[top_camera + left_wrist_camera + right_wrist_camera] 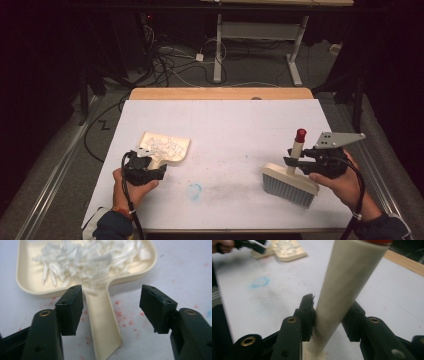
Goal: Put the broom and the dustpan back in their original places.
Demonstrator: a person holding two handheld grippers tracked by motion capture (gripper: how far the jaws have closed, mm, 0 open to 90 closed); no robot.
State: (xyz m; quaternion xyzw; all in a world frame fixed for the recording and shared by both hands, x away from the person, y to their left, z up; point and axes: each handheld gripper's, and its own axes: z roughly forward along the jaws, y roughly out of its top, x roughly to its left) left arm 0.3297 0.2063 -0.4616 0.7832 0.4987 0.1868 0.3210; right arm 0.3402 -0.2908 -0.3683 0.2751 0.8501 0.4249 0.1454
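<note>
White table (225, 130): landmark, mostly bare.
Brush (290, 185): at table's right; right gripper (300, 161) pinches its handle upright.
Dustpan (167, 148): at table's left, holding shreds (85, 258); left gripper (111, 306) spread astride handle; close squarely, I judge.

Overhead view faces forward; gripper cameras sit close.

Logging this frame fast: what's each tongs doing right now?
Left tongs: open, jaws either side of the dustpan handle.
Right tongs: closed on the brush handle.
</note>
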